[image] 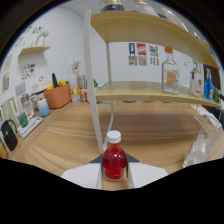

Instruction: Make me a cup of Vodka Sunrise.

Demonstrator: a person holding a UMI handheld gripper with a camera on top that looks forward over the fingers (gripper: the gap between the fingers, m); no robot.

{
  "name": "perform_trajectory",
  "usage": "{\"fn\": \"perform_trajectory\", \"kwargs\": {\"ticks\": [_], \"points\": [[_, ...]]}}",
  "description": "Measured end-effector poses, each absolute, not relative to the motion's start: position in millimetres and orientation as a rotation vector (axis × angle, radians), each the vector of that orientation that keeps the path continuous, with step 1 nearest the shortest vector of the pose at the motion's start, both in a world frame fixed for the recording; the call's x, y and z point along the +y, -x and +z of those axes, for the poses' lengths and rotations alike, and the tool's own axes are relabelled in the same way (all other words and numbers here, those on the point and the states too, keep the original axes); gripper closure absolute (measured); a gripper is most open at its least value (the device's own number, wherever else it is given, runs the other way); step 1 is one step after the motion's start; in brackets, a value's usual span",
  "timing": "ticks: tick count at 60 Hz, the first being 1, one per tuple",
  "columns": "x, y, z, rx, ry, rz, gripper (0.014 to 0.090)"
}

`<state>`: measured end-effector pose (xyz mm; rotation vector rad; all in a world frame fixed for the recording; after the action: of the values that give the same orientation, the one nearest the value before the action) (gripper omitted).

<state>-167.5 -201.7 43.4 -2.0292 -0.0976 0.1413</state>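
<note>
- The wooden table carries everything — pale planks with a fine grain, running back to a white wall.
- A wooden shelf unit on white posts stands on the table's far half; its lower board and upper board are both light wood with rounded front edges.
- On the lower board, toward its right end, stands a clear glass bottle with a square body, a short neck and an orange label; further bottles crowd the board's right end, too small to tell apart.
- An orange tub sits near the table's far left edge, against the wall.
- A clear plastic container stands near the table's right edge.
- The gripper has its two white fingers closed against the sides of the red bottle, one at each flank.
- The red bottle is small and rounded, clear-walled, filled with bright red liquid and topped with a white screw cap — upright between the fingers, in front of the shelf's nearest post.
</note>
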Motion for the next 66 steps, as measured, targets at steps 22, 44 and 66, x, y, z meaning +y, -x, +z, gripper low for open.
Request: {"fn": "perform_trajectory", "kwargs": {"ticks": [22,44,66], "points": [[-204.2,173.1,21.3,-0.113,2.123,0.101,0.0697],[-216.4,182.8,29.3,-0.154,2.118,0.168,0.0596],[-273.7,138.4,169.7,-0.140,1.937,0.204,0.0187]]}}
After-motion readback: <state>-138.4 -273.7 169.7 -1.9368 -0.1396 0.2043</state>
